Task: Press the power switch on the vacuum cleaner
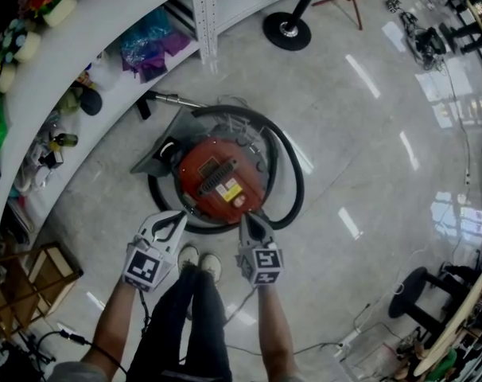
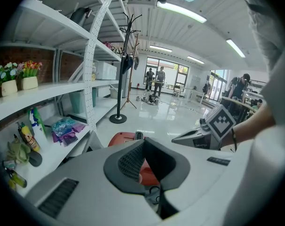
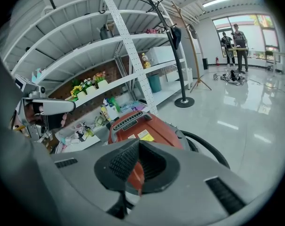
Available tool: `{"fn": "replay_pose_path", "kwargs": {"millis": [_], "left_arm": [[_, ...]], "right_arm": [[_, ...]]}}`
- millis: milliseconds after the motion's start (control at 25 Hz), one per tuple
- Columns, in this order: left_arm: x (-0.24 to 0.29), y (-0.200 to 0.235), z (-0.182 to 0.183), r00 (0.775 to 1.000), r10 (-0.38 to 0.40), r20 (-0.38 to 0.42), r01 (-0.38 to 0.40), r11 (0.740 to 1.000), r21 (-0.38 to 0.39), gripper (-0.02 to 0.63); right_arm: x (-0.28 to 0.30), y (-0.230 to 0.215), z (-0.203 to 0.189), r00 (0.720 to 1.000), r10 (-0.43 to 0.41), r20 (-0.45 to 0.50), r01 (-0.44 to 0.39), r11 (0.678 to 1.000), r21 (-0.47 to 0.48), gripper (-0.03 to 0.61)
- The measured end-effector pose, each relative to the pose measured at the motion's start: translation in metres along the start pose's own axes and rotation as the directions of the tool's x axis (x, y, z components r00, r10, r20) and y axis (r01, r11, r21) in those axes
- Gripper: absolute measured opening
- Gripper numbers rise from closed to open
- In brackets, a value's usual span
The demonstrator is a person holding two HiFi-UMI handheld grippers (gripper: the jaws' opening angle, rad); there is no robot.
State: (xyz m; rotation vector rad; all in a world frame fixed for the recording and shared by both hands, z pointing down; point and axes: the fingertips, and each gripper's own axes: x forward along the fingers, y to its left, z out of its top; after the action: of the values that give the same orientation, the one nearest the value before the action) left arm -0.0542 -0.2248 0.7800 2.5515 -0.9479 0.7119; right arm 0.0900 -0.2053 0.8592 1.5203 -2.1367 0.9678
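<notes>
Vacuum cleaner (image 1: 219,180) just ahead of right gripper (image 1: 246,218) — jaws together.

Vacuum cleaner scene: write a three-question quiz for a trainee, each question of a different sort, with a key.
1. True or false: the red vacuum cleaner stands on a table.
2. What curls round the vacuum's body? A) a black hose B) a yellow rope C) a metal chain
3. Short answer: what is held between the jaws of the left gripper and of the right gripper?

Key
1. False. It stands on the floor.
2. A, the black hose.
3. Nothing. Both grippers are shut and empty, and they point at the vacuum's near edge.
</notes>
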Motion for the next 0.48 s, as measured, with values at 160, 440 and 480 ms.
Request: {"fn": "replay_pose_path", "kwargs": {"millis": [160,440,480], "left_arm": [[0.0,-0.001,0.001,1.0,-0.007,0.001,0.007,1.0,0.008,0.006],[-0.003,-0.004,-0.003,1.0,-0.015,-0.008,0.015,1.0,0.012,0.006],[-0.004,-0.005,-0.004,1.0,-0.016,-0.01,0.016,1.0,0.013,0.006]], "right_arm": [[0.008,-0.001,-0.001,1.0,-0.002,0.002,0.002,1.0,-0.005,0.012],[0.017,-0.005,-0.009,1.0,0.0,-0.007,0.0,1.0,0.006,0.012],[0.018,-0.006,-0.012,1.0,-0.002,-0.009,0.002,1.0,0.008,0.012]]}}
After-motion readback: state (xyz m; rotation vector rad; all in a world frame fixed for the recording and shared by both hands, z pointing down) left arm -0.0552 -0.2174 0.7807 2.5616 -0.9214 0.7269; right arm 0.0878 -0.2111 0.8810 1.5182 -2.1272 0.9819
